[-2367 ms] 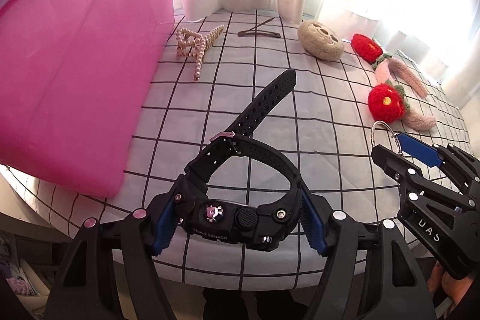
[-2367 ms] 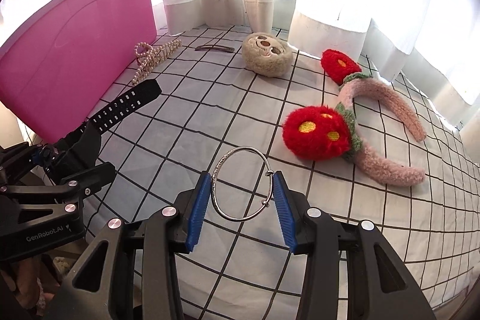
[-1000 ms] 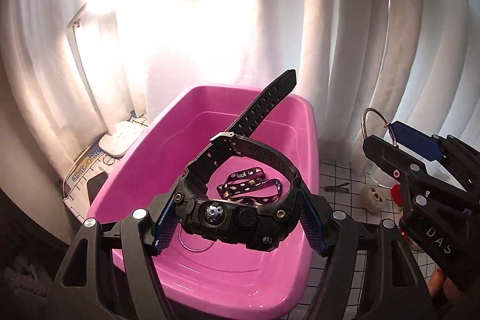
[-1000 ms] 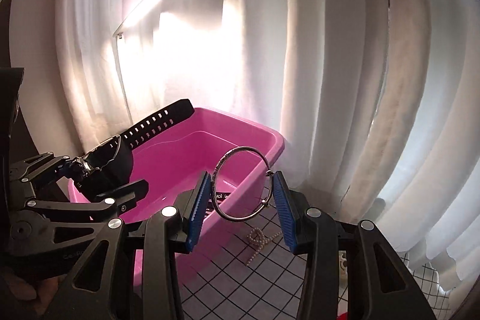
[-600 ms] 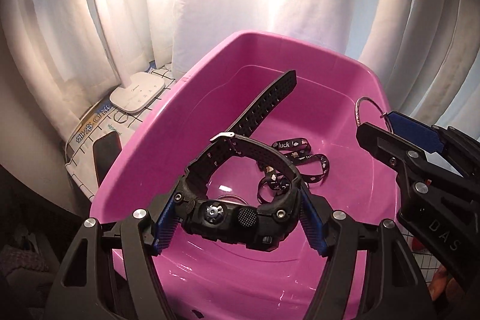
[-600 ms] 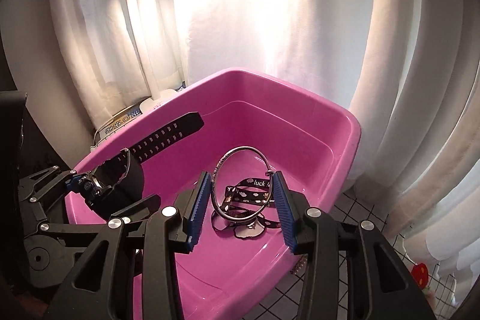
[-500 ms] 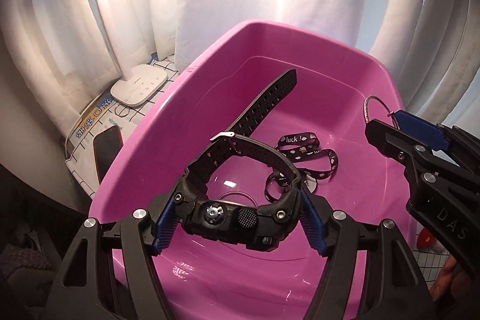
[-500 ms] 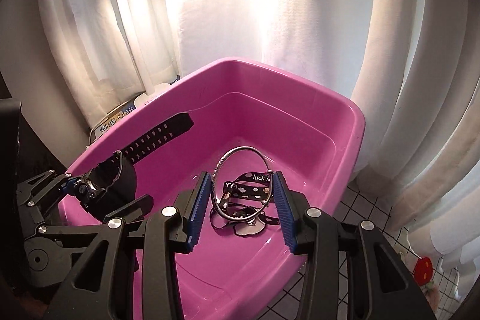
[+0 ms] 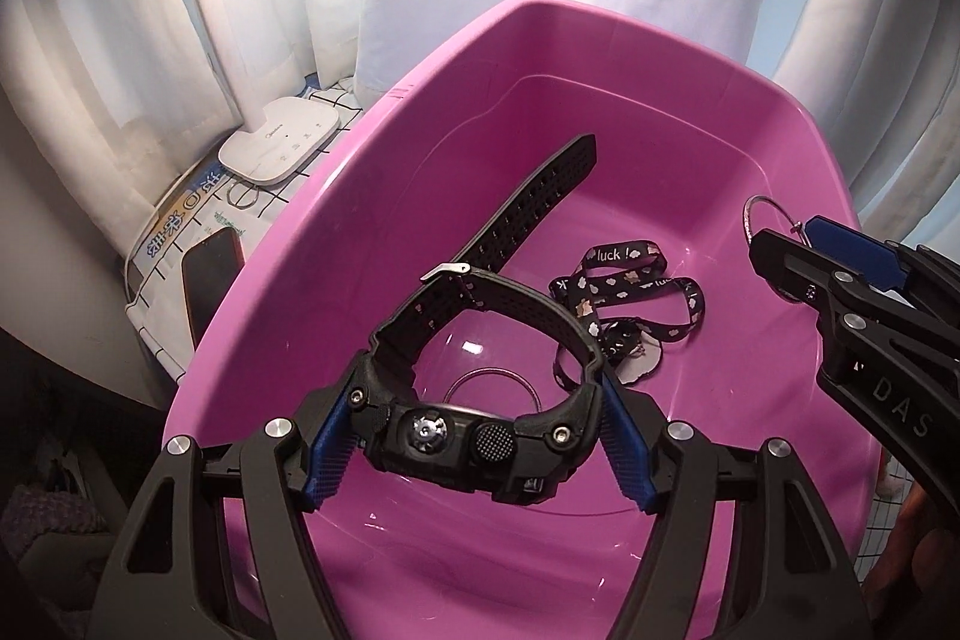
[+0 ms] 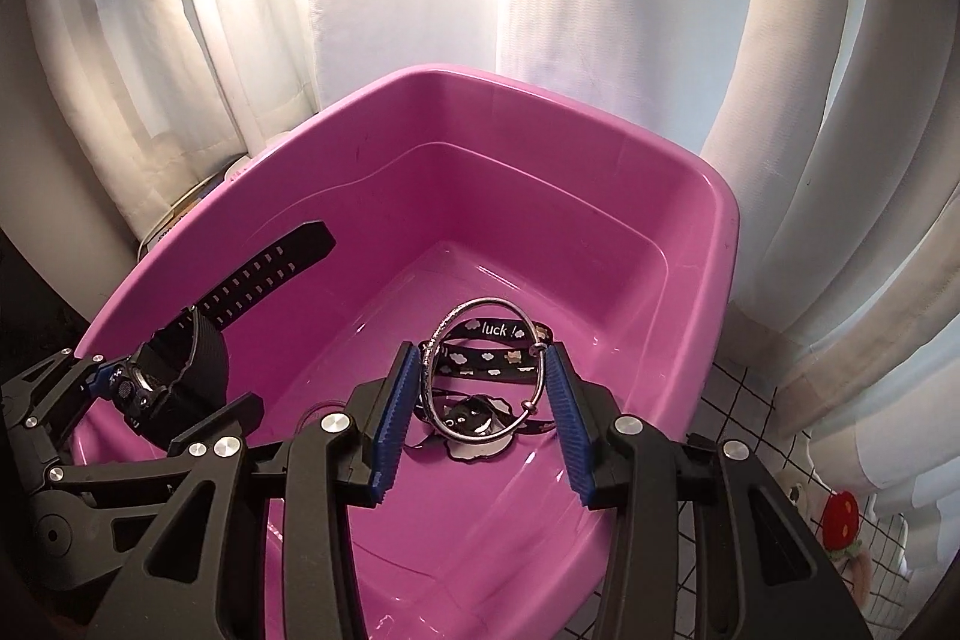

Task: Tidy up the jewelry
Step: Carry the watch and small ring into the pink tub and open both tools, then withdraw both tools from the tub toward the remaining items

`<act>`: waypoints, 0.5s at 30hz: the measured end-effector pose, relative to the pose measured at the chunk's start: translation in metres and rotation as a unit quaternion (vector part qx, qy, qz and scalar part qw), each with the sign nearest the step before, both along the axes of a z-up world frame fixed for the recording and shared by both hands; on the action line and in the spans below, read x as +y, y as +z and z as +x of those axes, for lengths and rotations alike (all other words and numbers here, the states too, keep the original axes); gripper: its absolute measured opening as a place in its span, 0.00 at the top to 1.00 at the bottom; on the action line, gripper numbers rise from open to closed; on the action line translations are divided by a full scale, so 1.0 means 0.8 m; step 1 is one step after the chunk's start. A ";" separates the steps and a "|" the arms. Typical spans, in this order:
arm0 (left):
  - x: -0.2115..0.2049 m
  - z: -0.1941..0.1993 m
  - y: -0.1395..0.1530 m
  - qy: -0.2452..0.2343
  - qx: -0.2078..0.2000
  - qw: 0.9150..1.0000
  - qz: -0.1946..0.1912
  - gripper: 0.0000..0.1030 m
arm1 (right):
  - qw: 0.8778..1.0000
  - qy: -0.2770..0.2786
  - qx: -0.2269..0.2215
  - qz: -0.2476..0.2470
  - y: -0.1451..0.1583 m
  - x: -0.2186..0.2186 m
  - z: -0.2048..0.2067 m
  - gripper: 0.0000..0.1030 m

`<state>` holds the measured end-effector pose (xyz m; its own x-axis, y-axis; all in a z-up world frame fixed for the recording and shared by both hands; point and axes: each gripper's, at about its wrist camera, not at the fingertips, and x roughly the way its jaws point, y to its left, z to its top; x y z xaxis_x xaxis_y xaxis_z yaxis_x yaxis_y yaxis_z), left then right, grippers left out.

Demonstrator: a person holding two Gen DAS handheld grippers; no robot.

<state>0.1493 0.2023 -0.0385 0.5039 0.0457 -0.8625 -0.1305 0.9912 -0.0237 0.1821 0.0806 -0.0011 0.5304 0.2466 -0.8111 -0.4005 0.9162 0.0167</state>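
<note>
**Watch and bangle held over the pink tub**

Left wrist view: my left tool [image 9: 480, 430] stands fairly wide, its blue pads clamped on the case of the black watch [image 9: 474, 436]. I judge the watch chunky and fairly heavy, its case stiff and its strap [image 9: 528, 202] rubbery and springy, so the case is the right place to hold it. It hangs above the pink tub [image 9: 372, 147], which holds a black printed lanyard [image 9: 630, 280] and a thin ring [image 9: 492, 385] on its floor.

Right wrist view: my right tool [image 10: 483, 403] is set narrower, pads pressing the silver bangle [image 10: 486, 370] across its width. I judge the bangle light, rigid and slippery, apt to twist out. It hangs over the tub, above the lanyard
</note>
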 end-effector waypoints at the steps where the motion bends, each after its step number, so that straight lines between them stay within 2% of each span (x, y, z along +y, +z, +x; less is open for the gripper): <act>1: 0.001 0.000 0.000 0.003 0.002 1.000 0.000 0.33 | 1.000 0.000 0.000 0.001 0.000 -0.001 0.000 0.53; 3: 0.002 -0.003 0.003 0.008 -0.006 1.000 0.006 0.30 | 1.000 -0.004 0.000 0.001 0.001 -0.002 0.001 0.46; 4: 0.002 -0.005 0.007 0.009 -0.012 1.000 0.010 0.25 | 1.000 -0.005 -0.001 0.000 0.002 -0.002 0.001 0.44; 6: 0.001 -0.007 0.015 0.009 -0.026 0.999 0.018 0.20 | 1.000 -0.009 -0.004 -0.003 0.003 -0.004 0.000 0.43; 9: 0.000 -0.007 0.023 0.008 -0.034 0.999 0.023 0.20 | 1.000 -0.011 -0.002 -0.002 0.004 -0.006 0.000 0.39; 15: 0.002 -0.009 0.023 0.012 -0.033 0.999 0.023 0.20 | 1.000 -0.014 -0.009 -0.003 0.011 -0.009 -0.002 0.38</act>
